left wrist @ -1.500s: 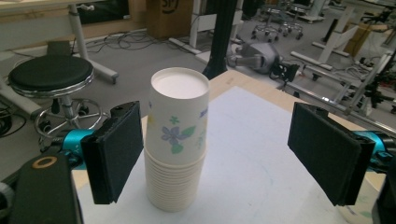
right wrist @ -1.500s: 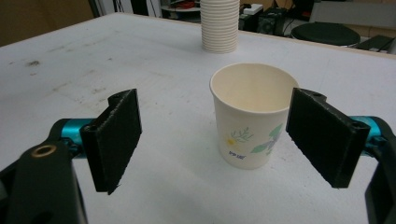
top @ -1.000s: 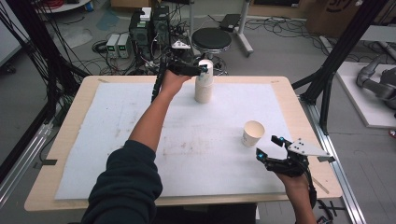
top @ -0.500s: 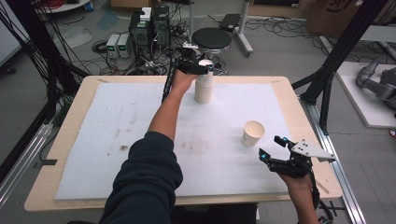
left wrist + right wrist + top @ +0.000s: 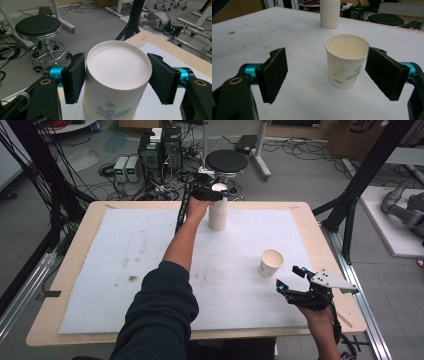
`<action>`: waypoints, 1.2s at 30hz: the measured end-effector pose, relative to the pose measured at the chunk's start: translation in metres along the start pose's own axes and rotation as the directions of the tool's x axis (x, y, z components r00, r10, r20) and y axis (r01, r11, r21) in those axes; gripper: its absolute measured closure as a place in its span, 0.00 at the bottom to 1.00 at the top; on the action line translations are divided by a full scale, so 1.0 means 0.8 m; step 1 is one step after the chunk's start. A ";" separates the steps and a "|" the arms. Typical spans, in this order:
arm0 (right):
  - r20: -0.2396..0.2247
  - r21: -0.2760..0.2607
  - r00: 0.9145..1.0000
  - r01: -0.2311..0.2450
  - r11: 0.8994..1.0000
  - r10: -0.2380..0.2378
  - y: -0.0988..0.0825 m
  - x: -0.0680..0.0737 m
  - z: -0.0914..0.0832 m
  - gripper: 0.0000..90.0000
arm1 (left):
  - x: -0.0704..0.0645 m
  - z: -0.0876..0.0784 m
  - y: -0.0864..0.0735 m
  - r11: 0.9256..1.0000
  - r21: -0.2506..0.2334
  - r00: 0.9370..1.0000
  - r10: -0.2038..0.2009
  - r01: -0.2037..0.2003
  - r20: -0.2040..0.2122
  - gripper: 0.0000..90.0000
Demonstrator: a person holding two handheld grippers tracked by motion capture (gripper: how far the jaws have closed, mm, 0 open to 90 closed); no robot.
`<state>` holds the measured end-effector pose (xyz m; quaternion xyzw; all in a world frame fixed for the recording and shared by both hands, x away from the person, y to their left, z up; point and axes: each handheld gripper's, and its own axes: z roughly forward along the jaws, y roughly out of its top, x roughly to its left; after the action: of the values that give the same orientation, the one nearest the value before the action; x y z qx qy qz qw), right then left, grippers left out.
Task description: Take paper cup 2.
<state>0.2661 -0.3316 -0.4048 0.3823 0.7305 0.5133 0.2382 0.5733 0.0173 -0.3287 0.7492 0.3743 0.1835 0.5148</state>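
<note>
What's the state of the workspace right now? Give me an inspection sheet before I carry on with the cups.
Surface: table with a white mat, smudged at the person's left.
Job's things: stack of cups upside down at the far edge; single cup upright and empty, near right.
Clutter: nothing seen on the mat.
Grippers: left gripper open, jaws either side of the stack's top; right gripper open, short of the single cup.
Cables: left gripper's cable trails over the far edge; many loose on the floor.
Surroundings: stool, electronics boxes, black frame legs.
</note>
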 end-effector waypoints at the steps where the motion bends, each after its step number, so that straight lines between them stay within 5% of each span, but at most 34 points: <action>1: 0.001 0.001 1.000 0.001 1.000 -0.001 0.000 0.000 0.000 0.21 | 0.000 -0.002 0.001 1.000 -0.006 1.000 0.000 0.000 0.000 0.38; 8: -0.007 0.008 1.000 0.001 1.000 -0.001 0.000 0.003 0.003 0.21 | -0.003 -0.013 0.014 0.998 -0.069 1.000 -0.004 0.003 -0.006 0.39; 16: -0.011 0.008 1.000 -0.001 1.000 0.001 0.001 0.004 0.004 0.21 | -0.003 -0.046 0.033 0.985 -0.169 0.999 -0.042 0.044 0.018 0.40; 25: -0.026 0.002 1.000 0.010 1.000 -0.010 0.005 0.012 0.006 0.21 | -0.003 -0.112 0.054 0.962 -0.271 0.999 -0.026 0.036 0.039 0.41; 32: -0.037 0.002 0.999 0.027 1.000 -0.027 0.008 0.020 0.007 0.21 | -0.005 -0.166 0.055 0.955 -0.296 0.998 0.027 -0.007 0.065 0.41; 36: -0.049 0.002 0.998 0.035 0.999 -0.035 0.010 0.025 0.009 0.21 | -0.003 -0.191 0.043 0.961 -0.277 0.995 0.044 -0.019 0.085 0.42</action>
<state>0.2619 -0.3097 -0.3994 0.3571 0.7433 0.5175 0.2285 0.4837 0.1059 -0.2356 0.6834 0.3094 0.2082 0.6276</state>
